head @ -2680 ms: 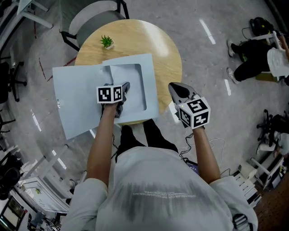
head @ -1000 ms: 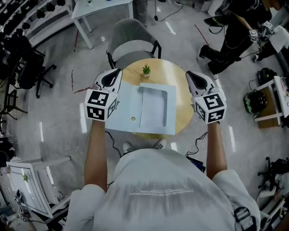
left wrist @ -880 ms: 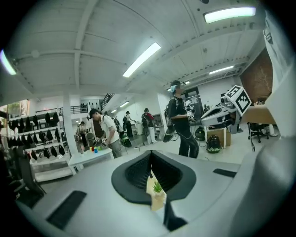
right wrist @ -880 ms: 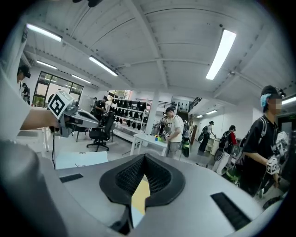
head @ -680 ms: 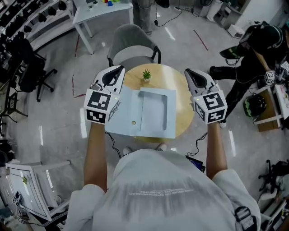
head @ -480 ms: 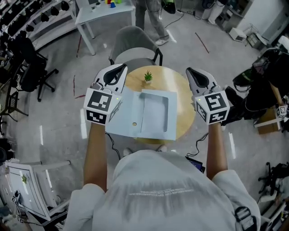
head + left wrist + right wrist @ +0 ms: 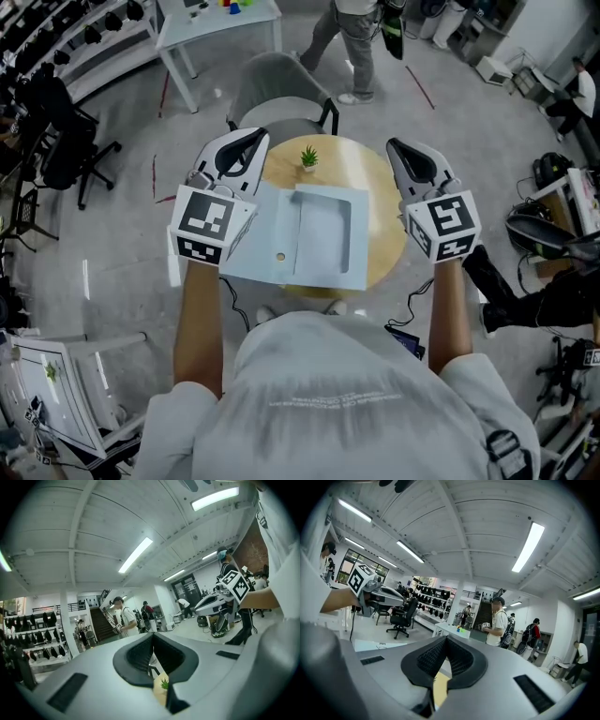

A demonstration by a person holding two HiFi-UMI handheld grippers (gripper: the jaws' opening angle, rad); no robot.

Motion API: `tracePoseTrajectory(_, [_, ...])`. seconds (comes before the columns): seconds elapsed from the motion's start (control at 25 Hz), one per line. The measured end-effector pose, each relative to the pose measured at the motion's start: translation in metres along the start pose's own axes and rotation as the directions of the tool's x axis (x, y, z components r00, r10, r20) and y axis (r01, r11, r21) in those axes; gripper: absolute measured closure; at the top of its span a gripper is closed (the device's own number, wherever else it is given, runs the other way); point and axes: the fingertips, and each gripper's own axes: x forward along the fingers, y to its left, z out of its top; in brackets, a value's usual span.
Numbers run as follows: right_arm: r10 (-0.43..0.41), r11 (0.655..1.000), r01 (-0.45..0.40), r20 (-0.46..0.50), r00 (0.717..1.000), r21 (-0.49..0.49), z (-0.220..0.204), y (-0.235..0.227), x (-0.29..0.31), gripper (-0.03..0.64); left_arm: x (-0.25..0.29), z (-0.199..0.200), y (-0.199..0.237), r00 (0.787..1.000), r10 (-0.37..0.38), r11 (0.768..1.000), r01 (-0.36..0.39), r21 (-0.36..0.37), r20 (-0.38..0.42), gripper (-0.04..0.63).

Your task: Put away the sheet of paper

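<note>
- The round wooden worktop [image 7: 352,164] carries a pale blue folder [image 7: 267,239], which lies flat and overhangs the edge at about 7 o'clock.
- The sheet of paper [image 7: 323,230] shows as a pale rectangle in the folder's right half, toward 3 o'clock from the folder's middle fold.
- A small potted plant [image 7: 308,157] stands at the worktop's 12 o'clock edge, just beyond the folder.
- The left claw [image 7: 255,139] is held above the folder's 10 o'clock corner. Its jaws are pressed together with nothing between them.
- The right claw [image 7: 398,147] is held at the worktop's 2 o'clock side, well apart from the folder. Its jaws are likewise closed and empty.
- A grey chair [image 7: 272,89] stands on the floor at 12 o'clock, past the worktop.
</note>
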Motion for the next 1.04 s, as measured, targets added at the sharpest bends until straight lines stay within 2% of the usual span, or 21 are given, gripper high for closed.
tracePoseTrajectory(0.2, [-0.001,1.0,0.001,-0.008,1.0,-0.007,-0.004,0.004,0.0,0.589,-0.002,-0.003,-0.006,1.0,-0.01,1.0,0.01,0.004,-0.001,0.577])
tracePoseTrajectory(0.72, [0.023,1.0,-0.023,-0.052,0.998,0.002,-0.022,0.009,0.002,0.589,-0.005,-0.023,-0.009,1.0,-0.012,0.999,0.011,-0.051,-0.027,0.577])
tracePoseTrajectory(1.04, [0.031,0.999,-0.031,-0.058,0.998,0.007,-0.031,0.001,0.008,0.589,0.005,-0.03,-0.018,0.998,-0.028,0.998,0.025,-0.058,-0.049,0.577])
